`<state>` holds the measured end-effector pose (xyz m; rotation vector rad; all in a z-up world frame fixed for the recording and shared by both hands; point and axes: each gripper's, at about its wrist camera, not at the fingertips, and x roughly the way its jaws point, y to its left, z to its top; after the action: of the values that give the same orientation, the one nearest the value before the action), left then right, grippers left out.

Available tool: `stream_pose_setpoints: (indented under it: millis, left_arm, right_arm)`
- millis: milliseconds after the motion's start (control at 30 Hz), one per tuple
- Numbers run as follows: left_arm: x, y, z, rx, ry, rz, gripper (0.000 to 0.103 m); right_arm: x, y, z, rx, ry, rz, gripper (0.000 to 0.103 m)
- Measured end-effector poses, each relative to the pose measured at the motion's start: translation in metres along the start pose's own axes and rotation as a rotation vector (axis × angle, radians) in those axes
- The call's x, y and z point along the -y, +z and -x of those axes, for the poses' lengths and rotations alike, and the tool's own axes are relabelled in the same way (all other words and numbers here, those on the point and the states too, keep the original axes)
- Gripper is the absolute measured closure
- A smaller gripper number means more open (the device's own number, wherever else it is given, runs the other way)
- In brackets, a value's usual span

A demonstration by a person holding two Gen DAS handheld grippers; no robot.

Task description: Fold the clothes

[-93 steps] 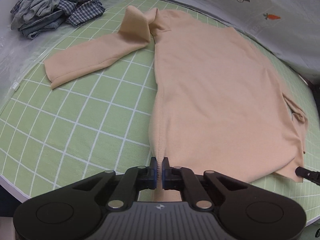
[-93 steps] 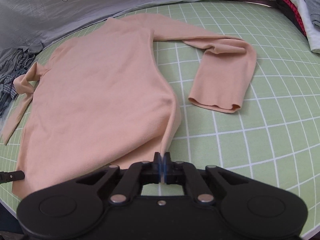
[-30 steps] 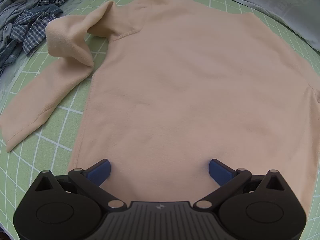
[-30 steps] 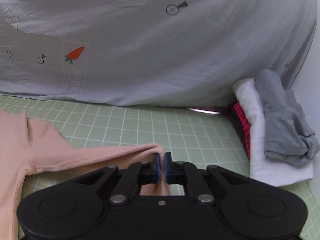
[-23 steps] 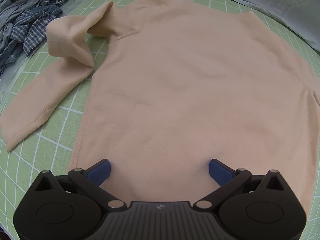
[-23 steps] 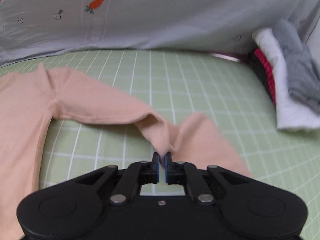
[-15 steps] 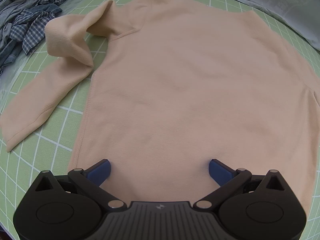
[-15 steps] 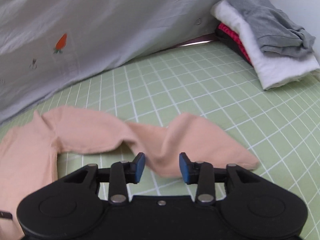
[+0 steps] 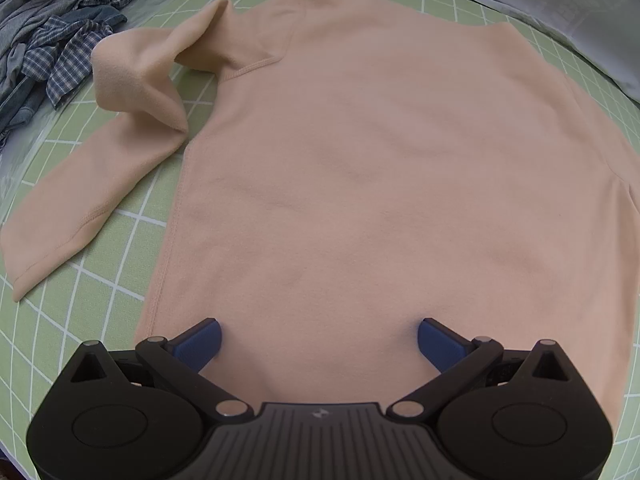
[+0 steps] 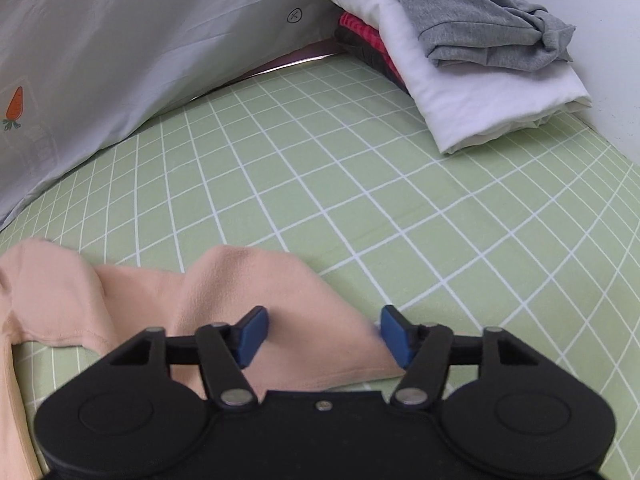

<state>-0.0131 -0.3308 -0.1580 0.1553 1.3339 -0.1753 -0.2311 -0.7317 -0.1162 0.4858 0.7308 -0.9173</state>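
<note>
Green grid mat (image 10: pixel 360 184) under everything. Peach sweater (image 9: pixel 380 160) spread flat on it. My left gripper (image 9: pixel 318 344) spread wide over hem; right gripper (image 10: pixel 322 334) wide over sleeve (image 10: pixel 240 296), contact unclear. Folded stack (image 10: pixel 480 60) far right.

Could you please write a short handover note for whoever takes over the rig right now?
Left tongs: open, empty, over the hem end of the peach sweater.
Right tongs: open, empty, above the sweater's right sleeve.
Sweater lies flat on the green grid sheet; left sleeve is kinked and buckled.
Done: body spread out.
Left: fold both sleeves in, fold the body, probably add it to the folded stack.
</note>
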Motion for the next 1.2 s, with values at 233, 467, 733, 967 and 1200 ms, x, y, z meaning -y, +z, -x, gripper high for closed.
stream_pose_setpoints:
  millis: [233, 467, 733, 967, 1200]
  left_arm:
    - [0.012, -0.009, 0.002, 0.000, 0.000, 0.001, 0.000]
    - [0.026, -0.020, 0.006, 0.004, 0.000, 0.003, 0.000]
    - [0.040, -0.036, 0.011, 0.016, -0.007, 0.011, 0.000]
    - [-0.036, -0.041, 0.039, 0.079, -0.070, 0.140, 0.000]
    - [-0.154, -0.021, 0.064, 0.156, 0.009, 0.182, 0.000]
  right_arm:
    - [0.012, 0.016, 0.028, 0.128, -0.031, 0.007, 0.097]
    - [0.028, 0.000, -0.002, -0.009, -0.193, -0.014, 0.092]
    - [0.028, -0.018, 0.013, -0.009, -0.213, -0.037, 0.032]
    - [-0.014, -0.037, 0.057, 0.040, -0.026, 0.047, 0.000]
    - [-0.077, -0.087, 0.101, -0.009, 0.158, 0.188, 0.000]
